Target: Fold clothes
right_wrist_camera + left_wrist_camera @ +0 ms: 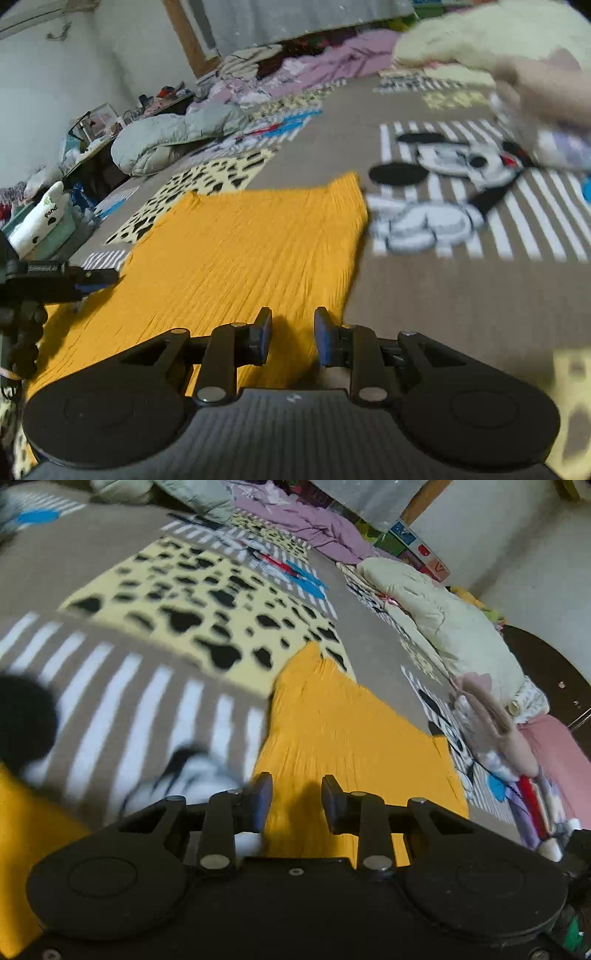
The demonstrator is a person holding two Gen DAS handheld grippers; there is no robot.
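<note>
A yellow cloth [240,254] lies spread flat on a patterned bedspread [461,295], filling the lower left and centre of the right wrist view. Its ribbed surface runs from the bottom edge up to a far edge about mid-frame, where one corner sits just beside a cartoon mouse print [439,184] on brown and white stripes.

The right gripper [292,334] hovers low over the near right part of the cloth, its jaws apart with nothing between them. The left gripper [94,280] shows at the left edge of this view, over the cloth's left side.

In the left wrist view the cloth [351,746] takes the lower centre, narrowing towards a point at mid-frame on a yellow patch with black spots [207,605]. The left gripper [296,801] is released too, its jaws parted above the fabric, gripping nothing. This view is blurred at the lower left.

A pale cream quilt [443,620] is heaped at the right of the left wrist view, and purple bedding [314,524] lies crumpled along the top. A grey-green padded jacket [173,136] sits in the upper left of the right wrist view.
</note>
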